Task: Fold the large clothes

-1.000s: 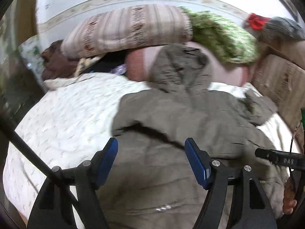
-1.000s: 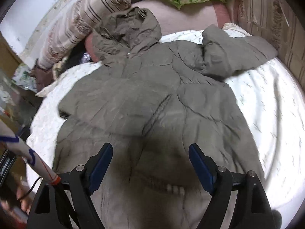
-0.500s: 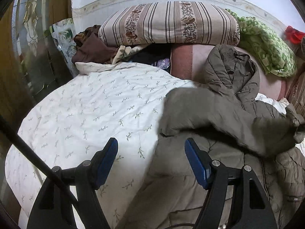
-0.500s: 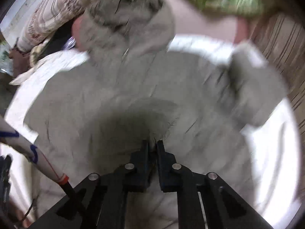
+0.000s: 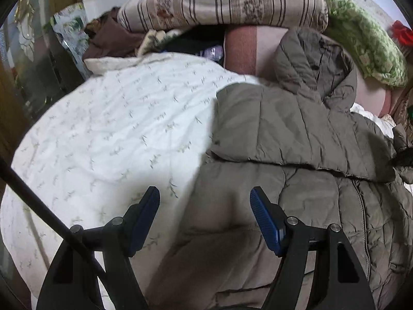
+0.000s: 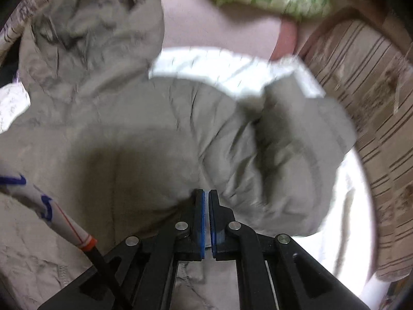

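- Crowding the head of the bed is one long striped pillow (image 5: 222,2), with a green-and-white knitted blanket (image 5: 361,38) bunched to its right and a crumpled brown garment (image 5: 108,38) to its left.
- A pink bolster (image 5: 242,51) lies under the pillow, and the jacket's hood (image 5: 309,62) rests against it.
- One olive quilted jacket (image 5: 296,134) lies flat on the white bedspread (image 5: 116,129), which is printed with small sprigs; a sleeve is folded across the chest, and the puffy fabric is creased in stitched panels.
- The left gripper (image 5: 204,217) hangs above the jacket's left edge, its two blue-padded fingers spread wide with nothing between them; half of the gap is over bedspread, half over jacket.
- The right gripper (image 6: 206,222) has its two blue pads pressed almost together; whether a fold of jacket (image 6: 155,134) is pinched between them cannot be told, as the view is blurred.
- A striped beige cushion (image 6: 366,108) flanks the bed on the right.
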Demonstrator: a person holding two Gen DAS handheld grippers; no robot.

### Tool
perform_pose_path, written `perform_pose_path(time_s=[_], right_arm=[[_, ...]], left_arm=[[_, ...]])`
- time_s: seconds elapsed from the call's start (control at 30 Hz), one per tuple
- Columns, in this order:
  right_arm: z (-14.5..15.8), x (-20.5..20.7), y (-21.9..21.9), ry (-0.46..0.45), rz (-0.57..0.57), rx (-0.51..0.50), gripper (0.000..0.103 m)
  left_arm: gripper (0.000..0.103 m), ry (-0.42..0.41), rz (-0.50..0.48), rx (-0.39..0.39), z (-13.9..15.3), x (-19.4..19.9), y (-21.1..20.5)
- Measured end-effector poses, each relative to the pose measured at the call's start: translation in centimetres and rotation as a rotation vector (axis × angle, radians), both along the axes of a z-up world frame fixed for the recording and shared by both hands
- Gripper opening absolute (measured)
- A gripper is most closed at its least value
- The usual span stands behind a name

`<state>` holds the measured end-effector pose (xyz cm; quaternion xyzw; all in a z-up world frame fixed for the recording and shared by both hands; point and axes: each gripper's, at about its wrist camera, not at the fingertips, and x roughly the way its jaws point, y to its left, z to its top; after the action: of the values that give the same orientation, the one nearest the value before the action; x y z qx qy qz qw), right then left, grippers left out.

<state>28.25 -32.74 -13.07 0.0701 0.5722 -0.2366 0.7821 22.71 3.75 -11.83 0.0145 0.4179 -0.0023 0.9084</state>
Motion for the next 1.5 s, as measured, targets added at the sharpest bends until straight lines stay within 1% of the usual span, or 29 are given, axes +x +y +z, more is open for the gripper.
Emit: perform_pose_path(time_s=[0.1,0.2,0.27,0.33,0.37,0.4,0.43,0.47,0.5,0.53,0.57,0.6,0.63,0.67,0.73,0.83,0.93,0.97,1.0,1.03,1.1,1.17,1.2,1.27,1.33,1.4,1.43,1.5], right_arm=[[-1.7,-0.3,-0.1,0.003,-0.006,0.005,0.004],[-1.8,-0.7,-0.7,-0.005,-0.015,0.021,0.004],[-0.2,-1.6,-1.7,-0.055,-0.027,0.042,0.005],[2.3,-3.0,-2.7,-0.117,-0.045,0.065,0.009],[4.0,-4.1,-3.4,-0.157,-0.053,0.089,0.017],[4.8,-4.7,-3.7,-0.177,-0.051,0.104,0.033],[6.3,-5.5,-4.0,-0.211,-0.032,0.127,0.043],[7.1,-5.9,-4.0,-0.227,-0.011,0.129,0.061],[8.0,-6.5,-3.6,-0.238,0.024,0.117,0.064],[8.2,-6.3,-3.2,-0.238,0.044,0.107,0.064],[8.3,-6.4,-2.6,-0.228,0.073,0.103,0.062],[8.0,-6.2,-1.9,-0.223,0.096,0.124,0.048],[7.5,-6.1,-1.2,-0.225,0.119,0.163,0.04],[7.0,-5.7,-0.4,-0.222,0.132,0.19,0.035],[5.8,-4.6,2.0,-0.225,0.165,0.235,0.035],[3.9,-2.7,5.3,-0.235,0.183,0.223,0.035],[1.9,-1.1,7.1,-0.231,0.206,0.204,0.035],[0.7,-0.5,7.3,-0.188,0.213,0.174,0.035],[-0.8,0.1,7.1,-0.12,0.219,0.129,0.033],[-1.4,0.2,6.7,-0.097,0.217,0.094,0.033],[-1.9,-0.2,5.1,-0.089,0.145,0.019,0.033],[-1.9,-0.6,3.4,-0.087,0.08,0.016,0.033],[-1.9,-0.7,3.0,-0.092,0.069,0.027,0.033],[-1.3,-0.9,2.7,-0.102,0.102,0.048,0.033],[0.3,-2.1,2.3,-0.142,0.108,0.078,0.034],[2.4,-4.1,0.6,-0.217,0.08,0.156,0.036],[3.4,-5.1,-0.5,-0.249,0.062,0.186,0.038],[5.0,-7.4,-3.3,-0.305,0.007,0.217,0.05]], left_arm=[[0.072,0.017,-0.004,-0.017,-0.2,0.2,-0.5],[0.072,0.011,-0.013,-0.003,0.1,-0.2,-1.2],[0.072,0.009,-0.024,0.003,0.2,-0.5,-1.5],[0.072,0.004,-0.038,-0.001,0.4,-1.0,-1.9],[0.072,0.002,-0.042,0.002,0.4,-1.1,-2.1],[0.072,-0.001,-0.046,0.008,0.4,-1.2,-2.4],[0.072,-0.003,-0.049,0.009,0.5,-1.2,-2.5],[0.072,-0.005,-0.05,0.01,0.6,-1.2,-2.6],[0.072,-0.004,-0.049,0.01,0.7,-1.3,-2.7],[0.072,-0.006,-0.053,0.006,0.7,-1.4,-2.9],[0.072,-0.008,-0.055,0.006,0.8,-1.5,-2.9],[0.072,-0.012,-0.053,0.013,0.8,-1.6,-2.9],[0.072,-0.017,-0.05,0.022,0.8,-1.7,-2.9],[0.072,-0.02,-0.047,0.032,0.8,-1.8,-2.9],[0.072,-0.02,-0.04,0.047,0.6,-1.6,-2.8],[0.072,-0.002,-0.029,0.033,0.3,-1.0,-2.3],[0.072,0.036,-0.024,0.003,-0.2,-0.4,-1.8],[0.072,0.044,-0.024,-0.004,-0.3,-0.3,-1.7],[0.072,0.045,-0.025,-0.006,-0.3,-0.4,-1.6],[0.072,0.04,-0.026,-0.006,-0.2,-0.4,-1.6],[0.072,0.028,-0.023,-0.005,0.1,-0.5,-1.5],[0.072,0.026,-0.026,-0.008,0.1,-0.6,-1.6],[0.072,0.029,-0.03,-0.007,0.0,-0.6,-1.8],[0.072,0.037,-0.04,0.003,-0.2,-0.7,-2.2],[0.072,0.042,-0.051,0.012,-0.5,-0.9,-2.6],[0.072,0.046,-0.064,0.015,-0.6,-1.1,-2.9],[0.072,0.048,-0.072,0.02,-0.7,-1.2,-3.1],[0.072,0.05,-0.082,0.024,-0.8,-1.2,-3.4]])
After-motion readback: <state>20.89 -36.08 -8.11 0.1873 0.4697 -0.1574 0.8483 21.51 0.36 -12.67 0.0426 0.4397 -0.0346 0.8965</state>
